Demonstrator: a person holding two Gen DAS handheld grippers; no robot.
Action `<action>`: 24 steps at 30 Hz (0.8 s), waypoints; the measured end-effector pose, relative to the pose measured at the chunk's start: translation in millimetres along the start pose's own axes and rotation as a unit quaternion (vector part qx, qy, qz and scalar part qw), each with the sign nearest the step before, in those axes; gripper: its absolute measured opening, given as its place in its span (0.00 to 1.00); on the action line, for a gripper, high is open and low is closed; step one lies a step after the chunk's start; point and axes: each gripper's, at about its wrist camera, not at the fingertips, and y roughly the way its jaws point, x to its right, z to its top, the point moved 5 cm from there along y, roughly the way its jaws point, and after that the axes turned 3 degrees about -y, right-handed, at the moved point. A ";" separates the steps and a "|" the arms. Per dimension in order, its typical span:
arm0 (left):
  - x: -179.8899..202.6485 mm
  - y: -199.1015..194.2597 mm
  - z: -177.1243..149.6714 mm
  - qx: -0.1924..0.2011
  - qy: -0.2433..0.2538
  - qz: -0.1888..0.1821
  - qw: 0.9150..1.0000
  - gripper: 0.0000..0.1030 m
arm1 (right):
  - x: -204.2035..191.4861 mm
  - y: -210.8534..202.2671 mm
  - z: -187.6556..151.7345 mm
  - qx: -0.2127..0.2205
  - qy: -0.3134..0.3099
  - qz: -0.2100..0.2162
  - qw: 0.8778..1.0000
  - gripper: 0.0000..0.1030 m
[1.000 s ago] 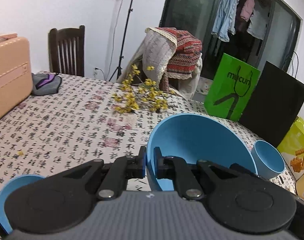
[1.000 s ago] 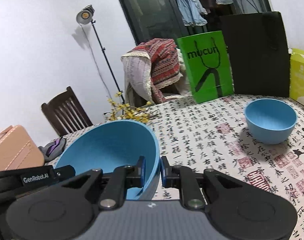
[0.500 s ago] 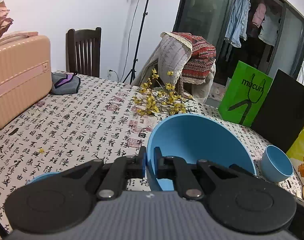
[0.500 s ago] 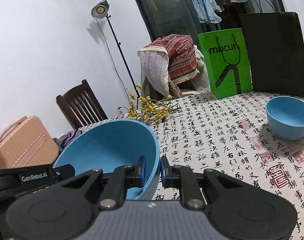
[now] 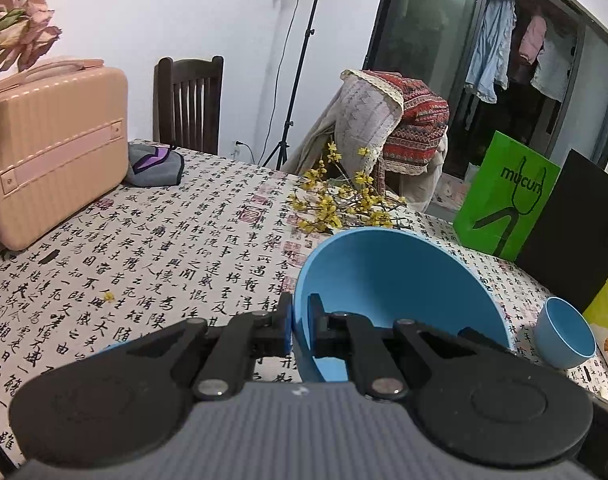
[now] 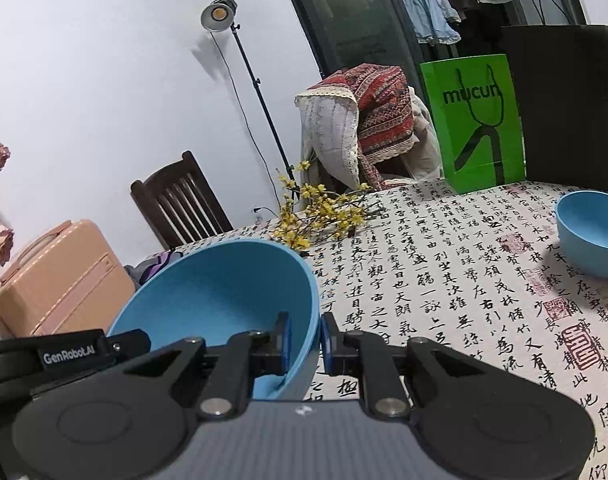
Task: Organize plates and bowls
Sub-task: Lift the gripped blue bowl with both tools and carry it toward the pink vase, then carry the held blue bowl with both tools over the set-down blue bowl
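A large blue bowl [image 5: 400, 280] is held in the air above the table by both grippers. My left gripper [image 5: 300, 320] is shut on its left rim. My right gripper [image 6: 306, 340] is shut on its right rim; the bowl also shows in the right wrist view [image 6: 220, 292]. A small blue bowl [image 6: 590, 232] stands on the table to the right; it also shows in the left wrist view [image 5: 564, 332]. A sliver of another blue dish [image 5: 108, 347] peeks out behind the left gripper body.
A table with a calligraphy-print cloth [image 5: 164, 248]. A pink case [image 5: 52, 148] stands at the left, a grey pouch [image 5: 156, 164] beside it. Yellow flower sprigs [image 5: 336, 204] lie mid-table. A green bag [image 5: 508, 200] and a black bag [image 5: 572, 228] stand at the far right edge.
Both grippers have risen with the large bowl. The table and the small bowl now sit lower and farther off in both views.
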 end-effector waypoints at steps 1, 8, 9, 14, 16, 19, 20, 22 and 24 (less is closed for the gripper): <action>-1.3 -0.6 0.0 0.000 -0.001 0.001 1.000 0.08 | -1.5 0.1 -0.3 0.000 0.000 0.001 1.000 0.15; -11.5 -5.4 -0.7 0.003 -0.006 0.007 1.000 0.08 | -11.1 -0.7 -3.9 -0.001 -0.006 0.009 1.000 0.14; -13.0 -6.6 -1.2 0.004 -0.007 0.008 1.000 0.08 | -12.4 -0.8 -4.3 -0.001 -0.007 0.011 1.000 0.14; -22.2 -12.0 -3.1 0.006 -0.010 0.013 1.000 0.08 | -19.4 -1.0 -7.6 -0.001 -0.011 0.019 1.000 0.15; -26.0 -14.7 -3.7 0.007 -0.012 0.016 1.000 0.08 | -23.0 -0.9 -8.8 -0.001 -0.012 0.022 1.000 0.15; -31.7 -18.5 -4.0 0.010 -0.015 0.020 1.000 0.08 | -29.0 -1.6 -11.0 -0.001 -0.014 0.028 1.000 0.15; -33.8 -19.7 -4.1 0.011 -0.016 0.022 1.000 0.08 | -31.1 -1.6 -11.8 -0.002 -0.015 0.030 0.999 0.15; -37.6 -21.7 -4.2 0.012 -0.018 0.025 0.999 0.08 | -35.6 -2.0 -13.7 -0.002 -0.017 0.033 0.999 0.15; -42.3 -23.7 -4.2 0.013 -0.021 0.027 0.999 0.08 | -39.5 -2.1 -15.0 -0.003 -0.018 0.037 0.999 0.15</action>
